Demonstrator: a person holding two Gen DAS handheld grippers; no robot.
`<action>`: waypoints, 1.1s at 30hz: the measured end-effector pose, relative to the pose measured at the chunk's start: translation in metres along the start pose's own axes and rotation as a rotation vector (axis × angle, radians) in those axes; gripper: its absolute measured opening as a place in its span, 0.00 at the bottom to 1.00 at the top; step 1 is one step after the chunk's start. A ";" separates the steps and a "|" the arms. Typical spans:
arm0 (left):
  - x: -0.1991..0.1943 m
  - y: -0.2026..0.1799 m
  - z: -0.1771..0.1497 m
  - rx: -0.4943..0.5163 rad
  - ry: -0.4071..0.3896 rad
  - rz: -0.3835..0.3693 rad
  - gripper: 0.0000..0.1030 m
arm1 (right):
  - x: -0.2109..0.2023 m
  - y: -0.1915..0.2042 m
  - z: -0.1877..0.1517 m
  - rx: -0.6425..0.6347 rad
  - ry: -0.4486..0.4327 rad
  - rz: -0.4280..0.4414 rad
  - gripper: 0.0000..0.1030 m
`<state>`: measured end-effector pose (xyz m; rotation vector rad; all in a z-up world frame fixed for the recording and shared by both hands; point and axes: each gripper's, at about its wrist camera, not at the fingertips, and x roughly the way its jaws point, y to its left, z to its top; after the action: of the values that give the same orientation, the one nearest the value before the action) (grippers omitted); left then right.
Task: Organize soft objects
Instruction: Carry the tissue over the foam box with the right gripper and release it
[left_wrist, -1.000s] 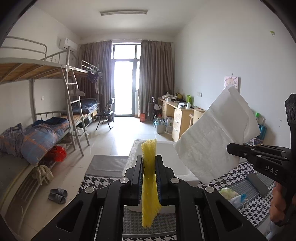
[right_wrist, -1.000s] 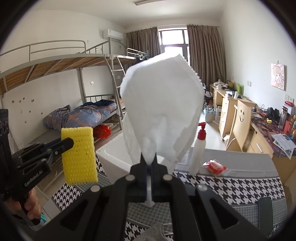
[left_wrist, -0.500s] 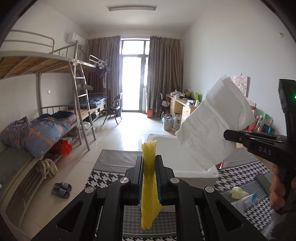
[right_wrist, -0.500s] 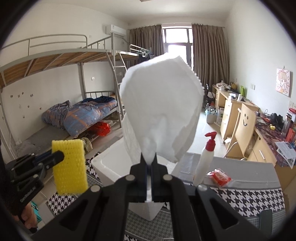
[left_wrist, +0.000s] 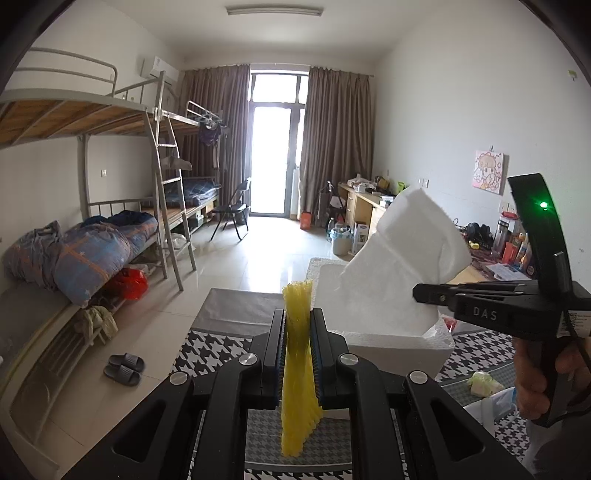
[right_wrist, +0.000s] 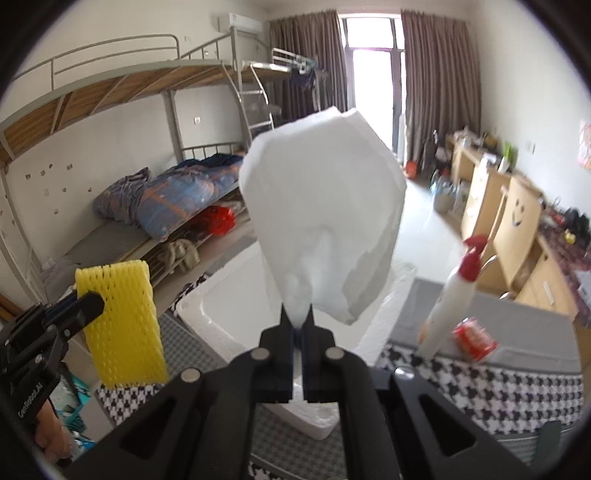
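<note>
My left gripper (left_wrist: 298, 317) is shut on a yellow foam net sleeve (left_wrist: 297, 369), held in the air; the sleeve also shows in the right wrist view (right_wrist: 122, 325) at the lower left. My right gripper (right_wrist: 298, 314) is shut on a white folded tissue sheet (right_wrist: 325, 221) that stands up above its fingers; the sheet also shows in the left wrist view (left_wrist: 402, 258). A white foam box (left_wrist: 399, 343), open at the top, stands on the houndstooth-covered table (left_wrist: 218, 350) just beyond both grippers; it also shows in the right wrist view (right_wrist: 221, 314).
A white pump bottle with a red top (right_wrist: 454, 295) and a red packet (right_wrist: 474, 338) stand right of the box. A crumpled pale green item (left_wrist: 482, 382) lies on the table. Bunk beds (left_wrist: 92, 240) at left, desks (right_wrist: 517, 221) at right.
Both grippers have moved forward and lower toward the foam box, which looks larger now. The right gripper view has tilted. Both still hold their items.
</note>
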<state>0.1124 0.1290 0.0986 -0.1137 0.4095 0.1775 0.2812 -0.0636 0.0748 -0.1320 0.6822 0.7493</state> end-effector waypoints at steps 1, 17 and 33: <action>0.000 0.000 0.000 -0.003 0.001 0.000 0.13 | 0.001 0.000 0.000 0.005 0.007 0.011 0.04; 0.001 0.008 0.002 -0.010 0.011 0.004 0.13 | 0.034 0.010 0.011 -0.005 0.071 -0.056 0.04; 0.007 0.016 0.002 -0.030 0.022 0.023 0.13 | 0.058 0.017 0.013 -0.023 0.128 -0.105 0.12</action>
<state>0.1162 0.1459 0.0962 -0.1406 0.4304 0.2048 0.3073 -0.0131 0.0515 -0.2364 0.7821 0.6520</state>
